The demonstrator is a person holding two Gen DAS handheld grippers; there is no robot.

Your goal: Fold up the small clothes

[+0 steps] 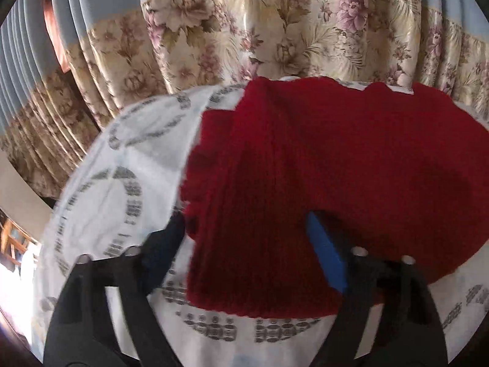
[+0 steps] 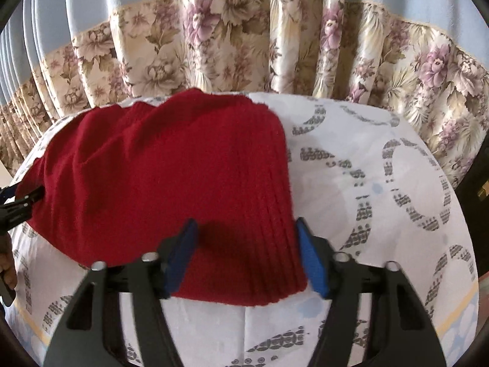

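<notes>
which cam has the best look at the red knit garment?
Right wrist. The red knit garment shows almost whole there on the patterned sheet, with its far, right and near edges visible. In the left wrist view it fills the frame, blurred and cut off at the right.

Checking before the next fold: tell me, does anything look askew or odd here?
Only the far edge: the red knit garment lies mostly flat on the patterned sheet, but its far-left part is bunched into ridges instead of smooth. No damage or spill shows. Each claw, left claw and right claw, straddles a near corner.
</notes>
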